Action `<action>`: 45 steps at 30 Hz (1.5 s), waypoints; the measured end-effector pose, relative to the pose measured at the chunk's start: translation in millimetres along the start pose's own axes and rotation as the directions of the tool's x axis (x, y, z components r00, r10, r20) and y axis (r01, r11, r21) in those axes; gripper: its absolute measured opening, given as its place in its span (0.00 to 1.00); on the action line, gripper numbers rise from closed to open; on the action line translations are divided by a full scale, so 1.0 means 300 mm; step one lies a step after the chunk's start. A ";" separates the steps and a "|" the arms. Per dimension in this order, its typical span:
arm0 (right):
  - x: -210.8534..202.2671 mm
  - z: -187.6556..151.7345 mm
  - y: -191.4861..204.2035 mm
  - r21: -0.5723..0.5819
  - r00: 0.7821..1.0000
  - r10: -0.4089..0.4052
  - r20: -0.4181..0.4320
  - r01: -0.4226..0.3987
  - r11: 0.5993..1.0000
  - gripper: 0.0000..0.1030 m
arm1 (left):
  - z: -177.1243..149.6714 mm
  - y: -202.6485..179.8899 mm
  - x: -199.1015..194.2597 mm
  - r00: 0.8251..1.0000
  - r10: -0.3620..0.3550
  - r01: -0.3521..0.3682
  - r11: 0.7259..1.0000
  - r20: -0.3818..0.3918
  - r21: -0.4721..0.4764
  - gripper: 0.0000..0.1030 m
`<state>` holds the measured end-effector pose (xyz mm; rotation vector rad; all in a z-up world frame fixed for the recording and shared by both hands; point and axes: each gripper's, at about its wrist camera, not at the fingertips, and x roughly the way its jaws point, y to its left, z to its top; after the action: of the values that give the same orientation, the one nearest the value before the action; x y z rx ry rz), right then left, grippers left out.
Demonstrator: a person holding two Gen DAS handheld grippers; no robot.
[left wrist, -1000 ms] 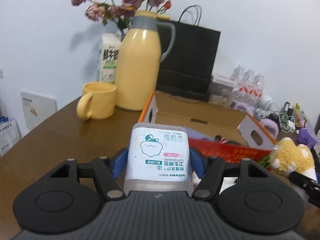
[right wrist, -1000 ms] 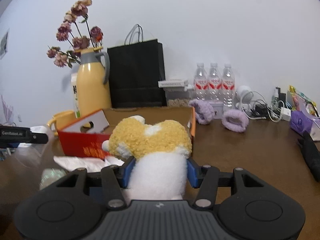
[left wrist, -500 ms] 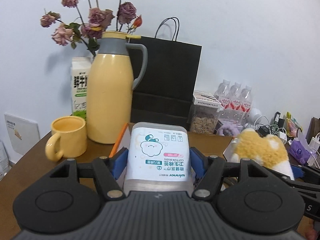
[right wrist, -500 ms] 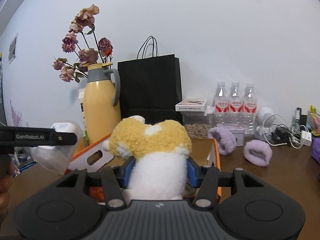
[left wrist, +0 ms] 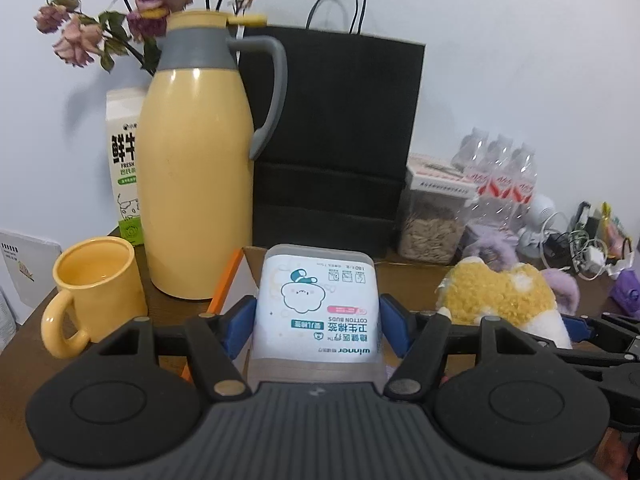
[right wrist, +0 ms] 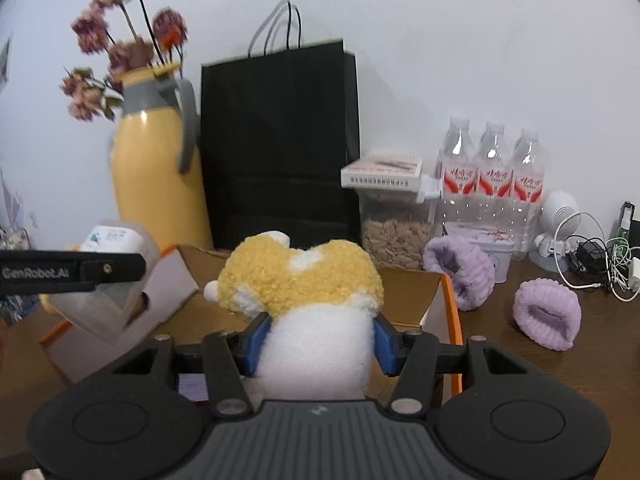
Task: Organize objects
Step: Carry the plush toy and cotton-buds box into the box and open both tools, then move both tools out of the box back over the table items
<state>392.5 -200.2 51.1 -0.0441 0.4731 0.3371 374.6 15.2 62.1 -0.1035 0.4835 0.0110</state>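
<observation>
My left gripper (left wrist: 316, 326) is shut on a clear box of cotton buds (left wrist: 316, 304) with a white label, held above the near left corner of an open cardboard box (left wrist: 404, 276). My right gripper (right wrist: 318, 338) is shut on a yellow and white plush toy (right wrist: 300, 280), held over the same cardboard box (right wrist: 412, 292). The plush toy (left wrist: 500, 296) shows to the right in the left wrist view. In the right wrist view the cotton bud box (right wrist: 116, 240) and the left gripper's finger (right wrist: 72, 270) appear at the left.
A yellow thermos jug (left wrist: 196, 184) with dried flowers, a yellow mug (left wrist: 96, 288), a milk carton (left wrist: 126, 168) and a black paper bag (left wrist: 336, 136) stand behind the box. A seed jar (right wrist: 394, 216), water bottles (right wrist: 492, 176), purple fuzzy bands (right wrist: 548, 316) and cables (right wrist: 600, 260) lie to the right.
Both grippers have moved forward toward the cardboard box and the back wall, each still holding its object. The jug, bag and bottles loom larger.
</observation>
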 end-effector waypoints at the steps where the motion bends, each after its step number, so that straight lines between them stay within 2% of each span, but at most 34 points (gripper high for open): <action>1: 0.018 0.000 -0.003 -0.002 1.000 -0.005 -0.007 0.005 1.000 0.50 | 0.002 0.005 0.018 1.000 0.003 -0.003 1.000 -0.005 0.005 0.65; 9: 0.089 -0.018 -0.034 -0.013 0.998 -0.041 -0.053 0.040 0.999 0.50 | -0.013 0.000 0.105 0.999 0.019 -0.017 0.998 -0.040 0.053 0.65; 12: 0.096 -0.024 -0.036 -0.016 0.996 -0.041 -0.074 0.040 0.999 0.54 | -0.021 -0.007 0.107 0.999 0.013 -0.011 0.998 -0.041 0.058 0.68; 14: 0.092 -0.027 -0.035 -0.014 0.996 -0.034 -0.079 0.033 0.999 0.59 | -0.021 -0.007 0.101 1.000 0.015 -0.014 0.998 -0.020 0.057 0.88; 15: 0.089 -0.026 -0.032 -0.017 0.996 -0.031 -0.079 0.030 0.999 0.71 | -0.019 -0.005 0.096 1.000 0.015 -0.014 0.999 -0.003 0.049 1.00; 16: 0.085 -0.025 -0.030 -0.019 0.997 -0.028 -0.077 0.026 0.999 0.90 | -0.021 -0.002 0.087 1.000 0.014 -0.015 0.999 0.020 0.038 1.00; 17: 0.080 -0.024 -0.028 -0.018 0.997 -0.022 -0.070 0.021 1.000 0.98 | -0.020 -0.001 0.083 1.000 0.014 -0.014 0.999 0.027 0.031 1.00; 18: 0.073 -0.023 -0.026 -0.018 0.998 -0.019 -0.058 0.018 1.000 1.00 | -0.018 -0.001 0.084 1.000 0.010 -0.011 1.000 0.025 0.026 1.00; 31: 0.040 -0.011 -0.014 -0.021 0.999 -0.024 -0.022 0.024 0.999 1.00 | -0.013 0.000 0.065 0.999 0.017 -0.018 1.000 0.039 0.018 1.00; 40: -0.042 -0.001 0.012 -0.047 0.999 -0.041 0.036 0.042 0.998 1.00 | 0.007 -0.009 -0.057 0.993 0.006 -0.010 0.999 0.121 0.034 1.00; 45: -0.107 -0.007 0.026 -0.054 0.997 -0.048 0.061 0.051 0.997 1.00 | -0.003 -0.006 -0.140 0.990 0.000 -0.005 0.999 0.142 0.034 1.00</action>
<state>362.1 -202.9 64.0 -0.0993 0.4026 0.3020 337.2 13.7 81.1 -0.0678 0.3412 0.0126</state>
